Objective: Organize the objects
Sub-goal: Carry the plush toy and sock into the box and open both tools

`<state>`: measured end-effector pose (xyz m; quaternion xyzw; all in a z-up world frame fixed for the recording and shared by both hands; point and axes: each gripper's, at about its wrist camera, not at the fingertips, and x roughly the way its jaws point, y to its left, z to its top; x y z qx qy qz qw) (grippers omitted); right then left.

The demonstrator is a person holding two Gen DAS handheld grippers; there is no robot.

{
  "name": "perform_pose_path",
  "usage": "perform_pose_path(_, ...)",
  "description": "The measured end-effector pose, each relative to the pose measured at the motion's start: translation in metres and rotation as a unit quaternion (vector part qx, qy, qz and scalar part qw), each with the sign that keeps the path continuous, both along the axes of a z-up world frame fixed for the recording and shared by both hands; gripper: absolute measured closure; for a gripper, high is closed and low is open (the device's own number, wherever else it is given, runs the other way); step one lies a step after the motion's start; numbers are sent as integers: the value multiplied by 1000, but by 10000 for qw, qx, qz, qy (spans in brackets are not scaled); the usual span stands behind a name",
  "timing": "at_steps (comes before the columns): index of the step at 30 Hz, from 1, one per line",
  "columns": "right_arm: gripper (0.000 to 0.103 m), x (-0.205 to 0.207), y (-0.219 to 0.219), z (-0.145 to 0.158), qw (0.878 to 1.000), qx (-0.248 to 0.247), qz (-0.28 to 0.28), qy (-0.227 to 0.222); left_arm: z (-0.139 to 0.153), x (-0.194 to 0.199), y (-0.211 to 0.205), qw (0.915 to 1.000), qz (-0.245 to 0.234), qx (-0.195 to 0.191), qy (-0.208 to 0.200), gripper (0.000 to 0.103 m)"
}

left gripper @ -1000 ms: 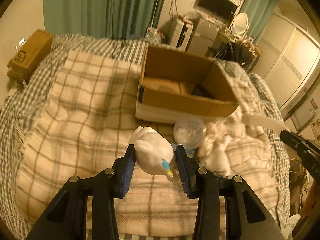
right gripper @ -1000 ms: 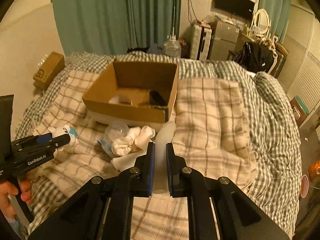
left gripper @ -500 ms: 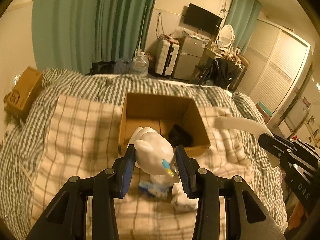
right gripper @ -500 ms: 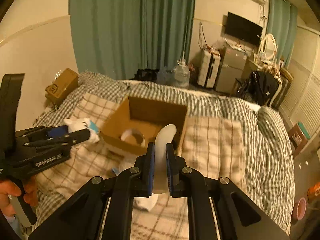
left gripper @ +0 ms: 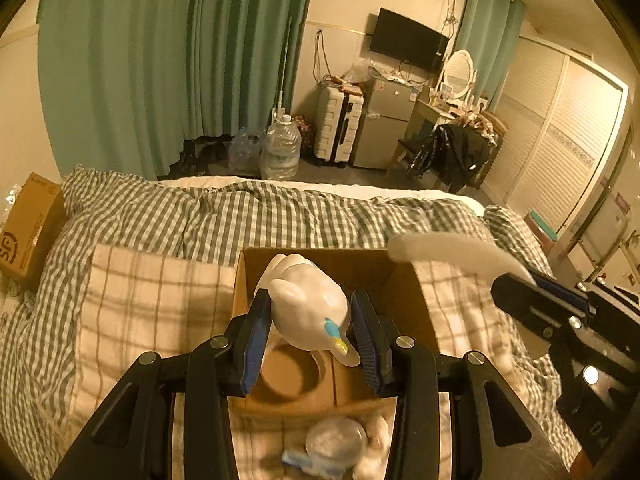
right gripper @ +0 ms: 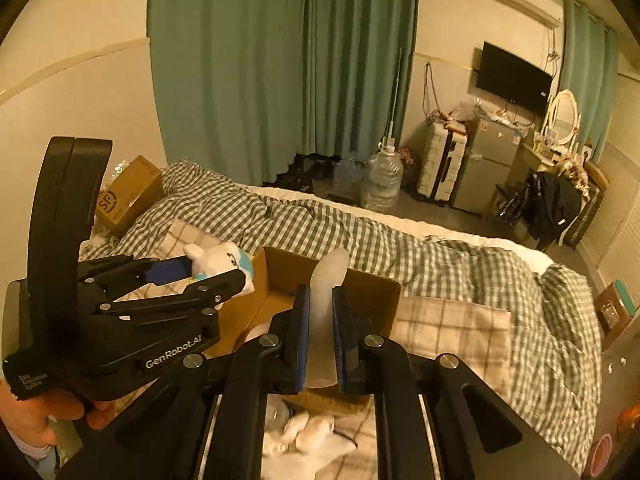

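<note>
My left gripper [left gripper: 310, 320] is shut on a white plush toy [left gripper: 306, 304] with a blue and yellow mark, held above the open cardboard box [left gripper: 400, 280] on the bed. The toy also shows in the right wrist view [right gripper: 220, 258]. My right gripper [right gripper: 320, 308] is shut on a white curved soft piece [right gripper: 326, 292], over the box's near side [right gripper: 376, 286]; that piece shows in the left wrist view [left gripper: 452, 250]. A roll of tape [left gripper: 294, 376] lies inside the box.
A clear plastic container [left gripper: 336, 440] and white socks [right gripper: 308, 426] lie on the plaid blanket [left gripper: 140, 300] in front of the box. A small brown carton [left gripper: 28, 228] sits at the bed's left edge. A water jug [left gripper: 280, 150], suitcase and fridge stand beyond the bed.
Both grippers have lifted off the blanket and moved forward over the box, each still holding its object. The container and socks are now below and behind them.
</note>
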<state>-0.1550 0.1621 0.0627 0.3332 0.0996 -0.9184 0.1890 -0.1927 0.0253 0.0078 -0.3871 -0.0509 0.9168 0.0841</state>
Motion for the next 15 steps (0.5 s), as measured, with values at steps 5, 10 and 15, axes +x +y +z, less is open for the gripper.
perform_pose_path(5, 93, -42, -3, -35, 9995, 14, 24, -318, -32, -28, 2, 9999, -25, -86, -143, 62)
perform_pose_path(10, 93, -68, 0, -74, 9980, -2, 1, -628, -66, -45, 8, 9994, -75, -178, -292, 62)
perform_pose_path(15, 93, -86, 5, -105, 9959, -101, -66, -891, -91, -53, 7, 9987, -99, -254, -441, 62)
